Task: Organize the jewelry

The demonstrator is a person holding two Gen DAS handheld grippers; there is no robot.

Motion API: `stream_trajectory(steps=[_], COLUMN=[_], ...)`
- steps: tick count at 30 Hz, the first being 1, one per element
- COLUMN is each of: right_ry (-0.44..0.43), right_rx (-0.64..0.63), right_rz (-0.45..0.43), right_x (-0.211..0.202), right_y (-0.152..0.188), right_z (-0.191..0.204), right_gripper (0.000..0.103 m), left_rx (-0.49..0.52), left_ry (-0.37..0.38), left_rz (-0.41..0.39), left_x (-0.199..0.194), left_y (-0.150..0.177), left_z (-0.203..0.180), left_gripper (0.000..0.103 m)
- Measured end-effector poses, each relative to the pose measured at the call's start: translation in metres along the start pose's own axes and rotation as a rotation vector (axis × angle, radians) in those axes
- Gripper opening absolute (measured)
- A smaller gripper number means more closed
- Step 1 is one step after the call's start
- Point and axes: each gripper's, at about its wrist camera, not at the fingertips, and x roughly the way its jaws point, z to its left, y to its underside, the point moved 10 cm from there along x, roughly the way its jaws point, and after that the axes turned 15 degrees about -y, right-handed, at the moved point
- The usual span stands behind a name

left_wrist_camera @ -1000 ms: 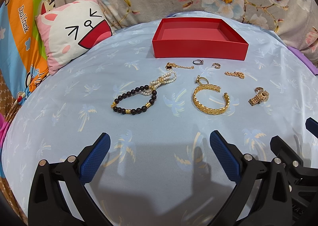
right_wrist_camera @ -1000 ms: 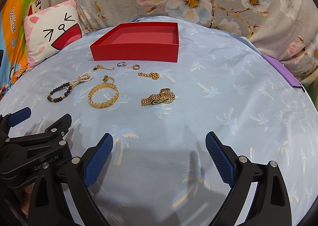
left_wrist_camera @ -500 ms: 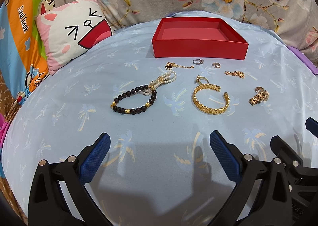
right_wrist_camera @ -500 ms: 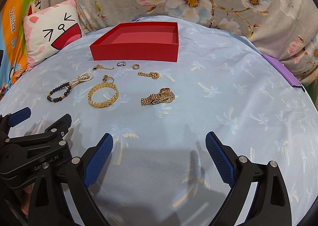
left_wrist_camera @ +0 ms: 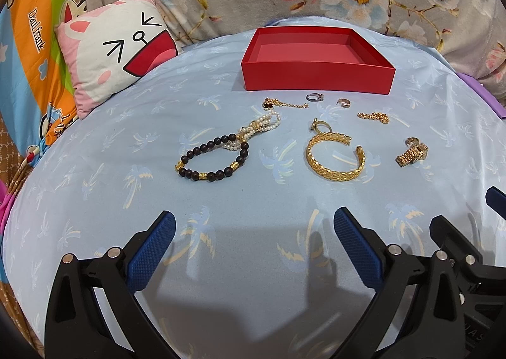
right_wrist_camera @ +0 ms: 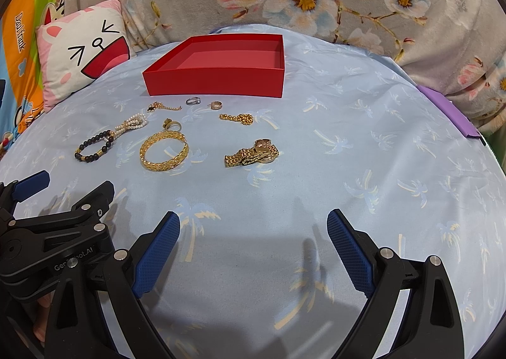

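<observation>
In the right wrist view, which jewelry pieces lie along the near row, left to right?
Dark bead bracelet → gold bangle → gold watch.

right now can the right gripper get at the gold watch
Probably yes: the right gripper is open and the gold watch lies alone on the blue sheet ahead of it, with nothing between them.

Both wrist cameras sit low over the bed (left_wrist_camera: pixel 95 194), looking forward between their own spread jaws toward the floral backdrop. The left view faces the red box (left_wrist_camera: pixel 316 77) almost squarely; the right view sees it from further right, at an angle. Both share the box, the scattered jewelry and the cat pillow (right_wrist_camera: pixel 82 52).
</observation>
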Motion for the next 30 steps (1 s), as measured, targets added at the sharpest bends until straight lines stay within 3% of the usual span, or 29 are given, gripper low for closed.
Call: stream_trajectory(steps=[16, 20, 25, 30], right_ry=[-0.015, -0.041, -0.024, -0.072], right_rx=[0.022, 0.032, 0.02, 0.013], right_rz=[0.012, -0.002, -0.006, 0.039], right_x=[0.0, -0.001, -0.008, 0.001], right_y=[0.002, -0.004, -0.013, -0.031], right_z=[-0.001, -0.001, -0.017, -0.021], right_gripper=[0.092, 0.092, 0.092, 0.09], left_rx=[-0.004, -0.038, -0.056, -0.114], left_ry=[0.021, 0.08, 0.106, 0.046], left_rz=[0.012, 0.032, 0.084, 0.087], left_x=[0.002, 0.003, 0.02, 0.039], left_y=[0.0, 0.001, 0.002, -0.009], left_z=[0.004, 0.011, 0.048, 0.094], left_gripper=[0.098, 0.098, 0.098, 0.098])
